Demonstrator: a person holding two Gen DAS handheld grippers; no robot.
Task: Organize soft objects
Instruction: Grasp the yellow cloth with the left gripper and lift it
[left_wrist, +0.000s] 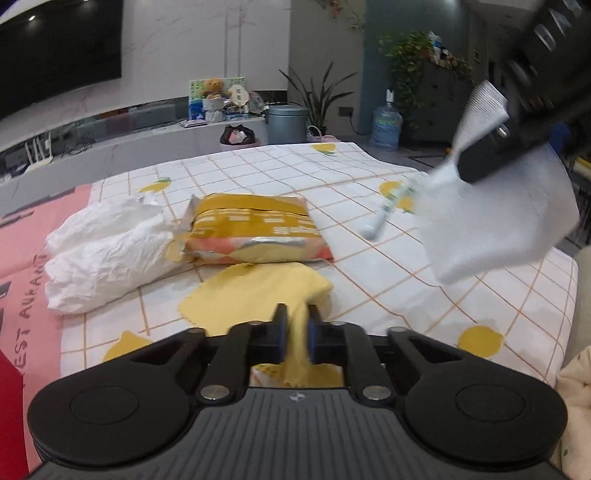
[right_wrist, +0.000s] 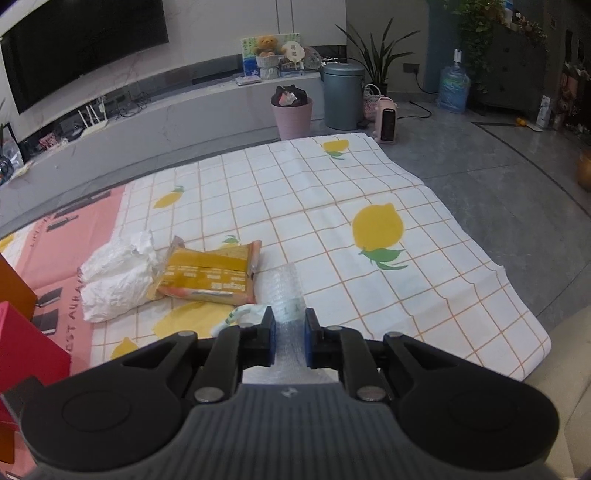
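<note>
Left wrist view: the left claw (left_wrist: 295, 325) is closed on a fold of the yellow cloth (left_wrist: 258, 291), which bunches up between the blue pads (left_wrist: 281, 339) and trails forward onto the lemon-print sheet (left_wrist: 369, 280); the pinch at the near edge suggests the cloth is meant to be lifted or dragged rather than smoothed in place; just beyond it lies a yellow-and-orange soft packet (left_wrist: 255, 232), and touching that packet's left end a crumpled white bag (left_wrist: 107, 251); the two sit side by side, apparently already gathered as a group; at upper right the right claw (left_wrist: 476, 162) holds a translucent bubble-wrap pouch (left_wrist: 498, 229) in the air, blurred, with a white-and-green item (left_wrist: 384, 214) hanging beside it; whether that item is gripped too cannot be told.

Right wrist view: the right claw (right_wrist: 290, 332) is shut on a strip of the bubble-wrap pouch (right_wrist: 288, 295), which shows between the blue pads (right_wrist: 272, 343) and hangs ahead over the sheet (right_wrist: 406, 295); the white-and-green item (right_wrist: 236, 317) appears just left of the left finger; the packet (right_wrist: 210, 273) and white bag (right_wrist: 114, 277) lie well to the left, near the pink mat (right_wrist: 55, 251); the yellow cloth (right_wrist: 184, 317) lies in front of the packet; holding the pouch aloft likely keeps it clear while the other hand works.
</note>
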